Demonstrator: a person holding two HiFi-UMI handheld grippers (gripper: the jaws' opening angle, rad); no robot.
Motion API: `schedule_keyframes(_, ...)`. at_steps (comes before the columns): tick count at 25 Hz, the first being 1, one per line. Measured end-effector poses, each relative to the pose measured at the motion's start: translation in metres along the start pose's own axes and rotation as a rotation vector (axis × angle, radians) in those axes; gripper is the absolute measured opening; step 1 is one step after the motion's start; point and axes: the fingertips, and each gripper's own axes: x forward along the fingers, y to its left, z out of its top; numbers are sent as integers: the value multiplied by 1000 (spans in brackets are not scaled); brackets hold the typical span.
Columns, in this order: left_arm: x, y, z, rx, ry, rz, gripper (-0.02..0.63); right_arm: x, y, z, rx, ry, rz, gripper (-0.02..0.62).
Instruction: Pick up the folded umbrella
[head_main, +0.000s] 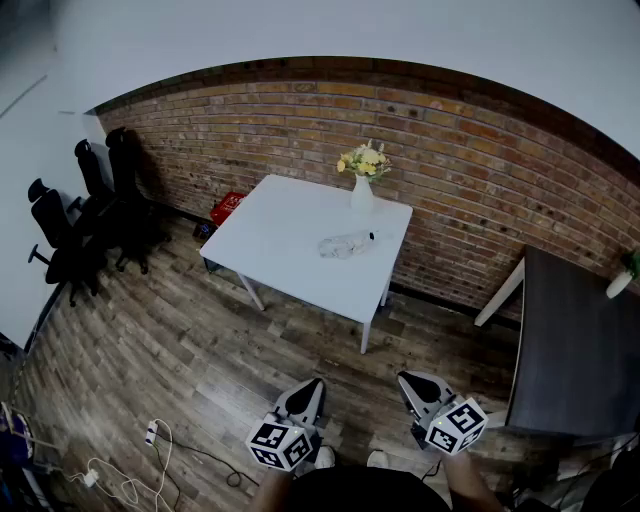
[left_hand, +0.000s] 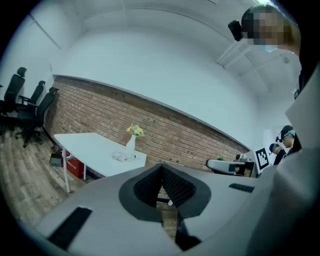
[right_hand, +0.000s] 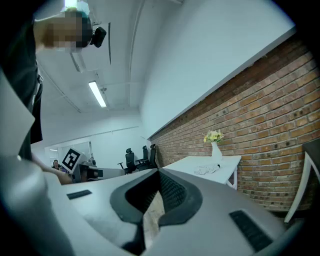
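- Umbrella (head_main: 346, 244) lies on the white table (head_main: 280, 240), just beside the flower vase (head_main: 362, 196). Both grippers are well apart from it, low over the floor.
- Left gripper (head_main: 311, 388) and right gripper (head_main: 411, 384): fingers together, nothing between them.
- Risk: arriving with the fingers closed would shove the umbrella instead of gripping it.
- Risk: the vase is close, so a reach from that side could tip it.
- Risk: pinching only loose fabric, so it sags or slips out. Go for the body.
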Motion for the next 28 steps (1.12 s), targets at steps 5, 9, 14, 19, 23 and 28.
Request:
schedule_keyframes(5, -4, 22, 9, -20, -24, 31, 14, 4, -1, 4, -2, -18, -25, 21)
schedule_keyframes(9, -3, 34, 17, -34, -37, 23, 14, 5, -6, 6, 14, -35, -67, 21)
schedule_keyframes(14, 2, 45, 27, -28, -45, 7, 14, 5, -11, 10, 26, -55, -125, 21)
schedule_keyframes(19, 4, 55, 28, -27, -43, -14, 14, 5, -12, 7, 46, -62, -175, 23)
schedule_keyframes(23, 4, 65, 31, -23, -36, -30, 14, 8, -10, 8, 63, -69, -206, 23)
schedule_keyframes(28, 1, 76, 34, -14, -31, -55, 14, 13, -4, 6, 77, -82, -236, 23)
